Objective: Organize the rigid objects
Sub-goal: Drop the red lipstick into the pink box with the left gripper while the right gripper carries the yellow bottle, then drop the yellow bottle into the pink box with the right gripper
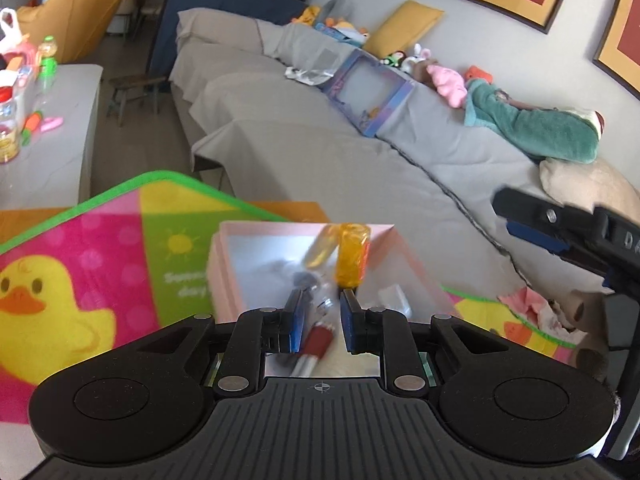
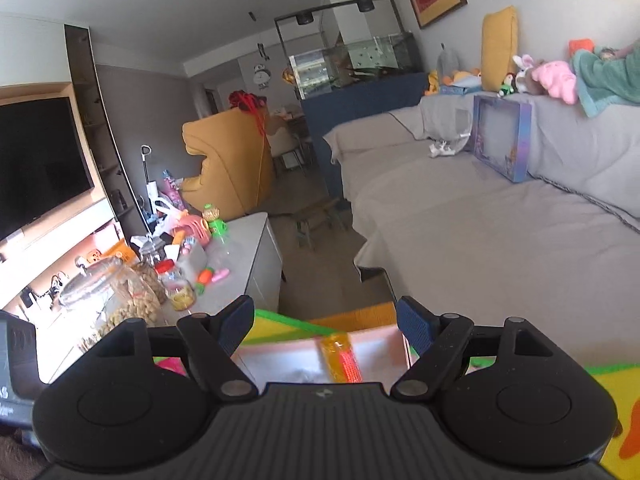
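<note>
From the left wrist, at far left, a white bench (image 1: 60, 152) with bottles and small toys on it; next along, a bright play mat (image 1: 80, 280) with a green edge and a yellow duck. On the mat, an open pink box (image 1: 304, 227), its contents smeared by blur. In the box, by its far wall, an orange bottle (image 1: 352, 256), translucent and roughly upright. Low in the middle, the left tongs (image 1: 322, 312) above the box, drawn almost fully together with only a narrow gap between the blue pads. In that gap, a red-and-silver stick (image 1: 318, 340); cannot tell whether pinched or simply lying in the box beneath. Further right, a long grey sofa (image 1: 360, 160), with a purple window carton (image 1: 368, 96) propped against its back and plush toys along the top. From the right wrist, at far left, a dark television (image 2: 36, 160) on the wall; below it, the same bench (image 2: 244, 280), crowded with snack jars (image 2: 132, 292). In the middle, the right tongs (image 2: 326, 316), spread wide, gripping nothing. Beyond and below them, the mat (image 2: 280, 324), the pink box (image 2: 372, 348) and the orange bottle (image 2: 342, 360) inside it, apart from both pads. At right, the sofa (image 2: 480, 240) and the purple carton (image 2: 502, 140)
</note>
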`<state>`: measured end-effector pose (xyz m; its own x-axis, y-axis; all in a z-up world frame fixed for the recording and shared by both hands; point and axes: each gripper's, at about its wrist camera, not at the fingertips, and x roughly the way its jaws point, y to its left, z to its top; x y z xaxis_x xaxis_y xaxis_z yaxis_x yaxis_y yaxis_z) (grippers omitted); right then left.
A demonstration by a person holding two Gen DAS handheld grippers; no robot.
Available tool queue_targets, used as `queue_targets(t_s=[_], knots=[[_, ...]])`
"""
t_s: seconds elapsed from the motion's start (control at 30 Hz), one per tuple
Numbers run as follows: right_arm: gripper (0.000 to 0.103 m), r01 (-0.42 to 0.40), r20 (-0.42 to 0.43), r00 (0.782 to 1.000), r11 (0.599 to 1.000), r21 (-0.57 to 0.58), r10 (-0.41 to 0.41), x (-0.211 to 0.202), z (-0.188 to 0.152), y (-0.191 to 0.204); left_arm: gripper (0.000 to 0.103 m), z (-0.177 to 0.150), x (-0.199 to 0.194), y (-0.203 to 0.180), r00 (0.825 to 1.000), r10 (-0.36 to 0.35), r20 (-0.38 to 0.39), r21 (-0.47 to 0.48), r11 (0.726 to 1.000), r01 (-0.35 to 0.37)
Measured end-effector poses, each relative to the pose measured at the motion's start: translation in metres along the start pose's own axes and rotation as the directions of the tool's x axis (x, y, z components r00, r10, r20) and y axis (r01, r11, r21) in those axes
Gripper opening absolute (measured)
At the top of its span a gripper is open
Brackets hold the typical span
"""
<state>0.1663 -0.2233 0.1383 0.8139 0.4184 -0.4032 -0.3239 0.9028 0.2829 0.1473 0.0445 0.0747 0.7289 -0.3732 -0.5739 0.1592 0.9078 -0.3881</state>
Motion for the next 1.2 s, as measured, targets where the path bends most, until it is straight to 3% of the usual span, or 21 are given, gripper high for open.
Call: queue_targets(t_s=[0.13,0.23,0.33,0.43,0.53,0.9,1.03,1.2], knots=[[0.079,0.002,-0.014,1.0,0.999,-0.043,-0.003,-0.011,-0.026,0.002,0.022,-0.009,-0.024,0.02,0.998,0.041,0.04,-0.003,0.999,-0.041],[0.079,-0.039,-0.025,0.999,0.991,-0.125,0.036,-0.033,-0.052,0.013,0.022,-0.019,-0.037,0.03,0.996,0.087,0.033,0.057,0.994,-0.089],[0.079,-0.07,-0.05,0.997,0.972,-0.224,0.06,-0.046,-0.075,0.028,0.022,-0.036,-0.037,0.036,0.992,0.124,-0.026,0.132,0.984,-0.119],[0.079,-0.092,-0.088,0.994,0.952,-0.291,0.069,-0.054,-0.091,0.04,0.022,-0.053,-0.029,0.037,0.985,0.128,-0.117,0.187,0.977,-0.105],[0.079,-0.102,-0.118,0.991,0.938,-0.331,0.066,-0.058,-0.102,0.052,0.023,-0.065,-0.021,0.028,0.981,0.142,-0.133,0.25,0.962,-0.106],[0.079,-0.111,-0.135,0.988,0.939,-0.325,0.07,-0.069,-0.108,0.054,0.029,-0.065,0.004,0.013,0.955,0.231,-0.186,0.302,0.938,-0.168],[0.079,-0.114,-0.155,0.986,0.942,-0.317,0.067,-0.067,-0.115,0.054,0.027,-0.067,0.001,0.012,0.958,0.224,-0.18,0.297,0.94,-0.164],[0.079,-0.133,-0.164,0.983,0.94,-0.315,0.084,-0.066,-0.118,0.06,0.026,-0.088,-0.031,0.012,0.973,0.157,-0.168,0.248,0.962,-0.113]])
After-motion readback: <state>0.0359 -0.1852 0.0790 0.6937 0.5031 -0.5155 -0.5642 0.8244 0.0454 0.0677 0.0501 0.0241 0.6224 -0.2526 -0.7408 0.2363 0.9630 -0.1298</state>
